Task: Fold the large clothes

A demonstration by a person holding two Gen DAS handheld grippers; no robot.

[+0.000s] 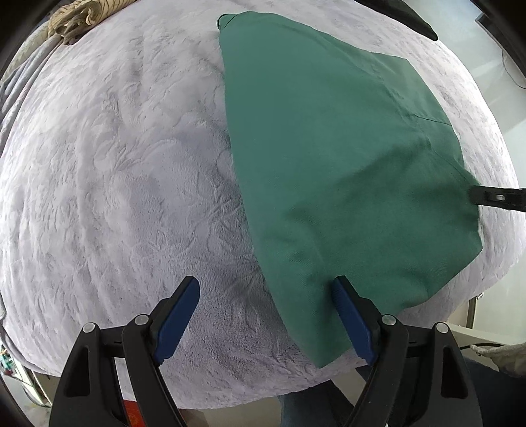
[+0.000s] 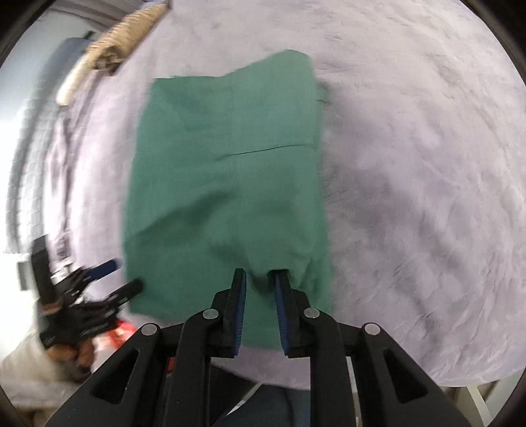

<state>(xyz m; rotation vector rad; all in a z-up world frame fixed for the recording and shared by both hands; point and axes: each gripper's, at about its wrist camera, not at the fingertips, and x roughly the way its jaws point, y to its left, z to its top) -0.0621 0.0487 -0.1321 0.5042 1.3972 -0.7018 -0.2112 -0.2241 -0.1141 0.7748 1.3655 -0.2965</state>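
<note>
Green garment (image 1: 345, 157): folded into a long flat panel, it lies on the lilac blanket (image 1: 115, 170), which I take as my landmark. The cloth sits toward the blanket's near edge, one narrow end reaching that edge.

Seam: a dark line crosses the garment (image 2: 230, 157) partway along, plain in my right wrist view.

Left claw (image 1: 266, 315): my jaws stand wide apart, pointing down at the blanket. One blue pad (image 1: 179, 315) is over bare blanket; the other is over the garment's near corner. The cloth's long edge runs between them, and nothing is pinched.

Right claw (image 2: 260, 279): my jaws are narrowly parted at the garment's near end. A small pucker of green cloth rises between the tips. The blur keeps me from saying whether the pads press on it.

Right claw, seen from my left wrist (image 1: 493, 197): only a black finger shows, touching the garment's far long side near the blanket's edge.

Left claw, seen from my right wrist (image 2: 121, 276): blurred, beside the garment's near corner, with my hand (image 2: 70, 353) on its grip.

Striped beige cloth (image 1: 75, 16): bunched at the blanket's far edge, well apart from the garment.
</note>
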